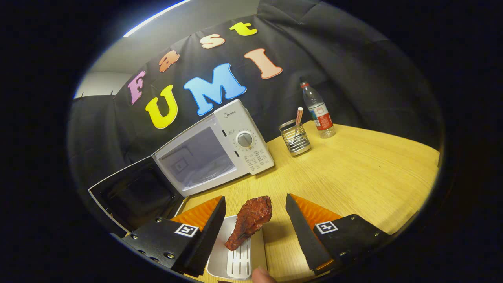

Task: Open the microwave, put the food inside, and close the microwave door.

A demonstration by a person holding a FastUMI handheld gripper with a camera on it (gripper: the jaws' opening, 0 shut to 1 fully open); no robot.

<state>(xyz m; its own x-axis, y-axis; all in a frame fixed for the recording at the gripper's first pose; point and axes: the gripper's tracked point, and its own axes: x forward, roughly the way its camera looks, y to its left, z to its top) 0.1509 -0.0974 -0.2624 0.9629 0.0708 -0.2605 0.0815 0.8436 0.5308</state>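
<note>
Item: microwave (214,147), white, standing on the wooden counter (353,173) against the booth wall, with its door (133,194) swung fully open to the left and the pale cavity exposed; control panel with a round dial on its right side. Item: food, a dark red-brown drumstick-shaped piece (251,222), lying tilted with its narrow end on a white slotted tray (237,257) and its thick end reaching past the tray's far edge. Item: gripper (255,214), fingers spread wide, one on each side of the food and clear of it, nothing held; the food sits between them and slightly toward the left finger. A fingertip of a person (262,275) shows at the tray's near edge; whether it touches the tray is hard to judge at this distorted margin. Other stock: wire mesh holder (295,138) with a striped stick in it, and a clear water bottle (319,112) with a red cap, both well beyond the fingers near the wall. Status, judged: opening step appears done, since the door stands open; the step in hand is taking up the food. Next move calls for lowering and centring the fingers about the thick end, closing on it firmly, then carrying it left and forward into the cavity without clipping the open door.
</note>
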